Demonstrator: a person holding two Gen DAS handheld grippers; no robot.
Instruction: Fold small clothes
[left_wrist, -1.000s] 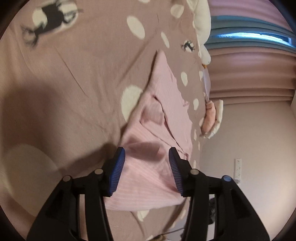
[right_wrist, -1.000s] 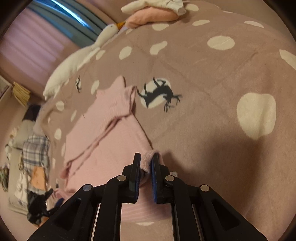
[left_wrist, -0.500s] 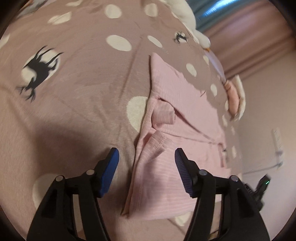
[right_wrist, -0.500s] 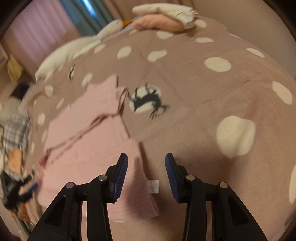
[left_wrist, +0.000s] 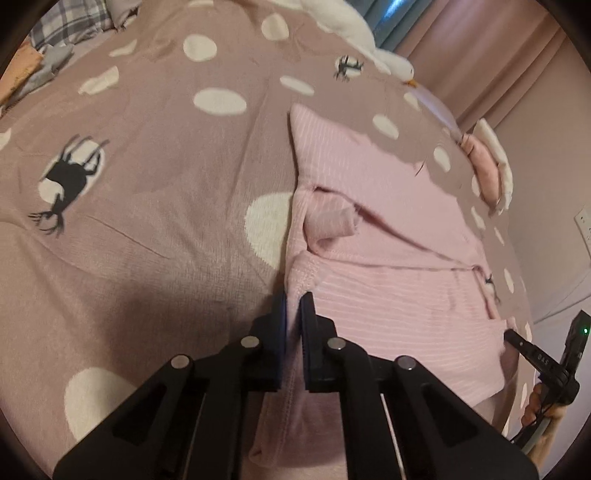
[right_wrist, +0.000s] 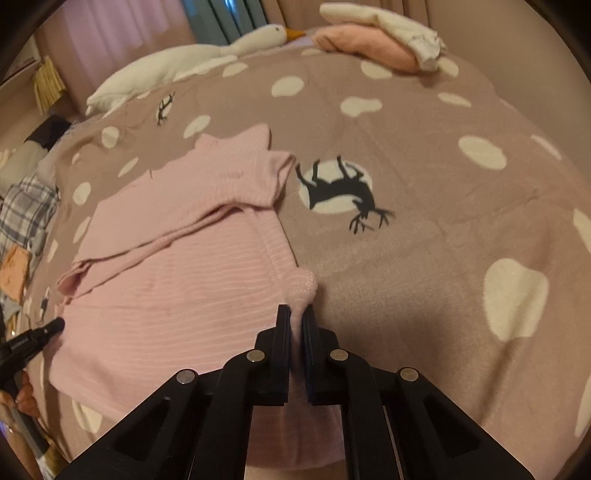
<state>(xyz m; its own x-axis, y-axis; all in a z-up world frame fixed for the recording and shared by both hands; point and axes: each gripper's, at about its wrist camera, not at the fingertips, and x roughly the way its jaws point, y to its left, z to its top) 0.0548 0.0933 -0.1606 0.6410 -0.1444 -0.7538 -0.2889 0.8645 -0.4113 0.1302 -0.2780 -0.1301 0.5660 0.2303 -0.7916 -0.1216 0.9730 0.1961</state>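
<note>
- Pink ribbed garment (left_wrist: 399, 295): small, faint pale stripes, spread mostly flat on the spotted bedspread.
- Sleeves folded inward across the body; near hem corners bunched and lifted.
- Folded pink and white clothes (right_wrist: 376, 40): stacked at far bed edge.

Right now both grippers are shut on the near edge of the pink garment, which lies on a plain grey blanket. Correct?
Not quite. Both the left gripper and the right gripper are shut on the pink garment, but the blanket is mauve with white spots and black deer figures, as both wrist views show.
</note>
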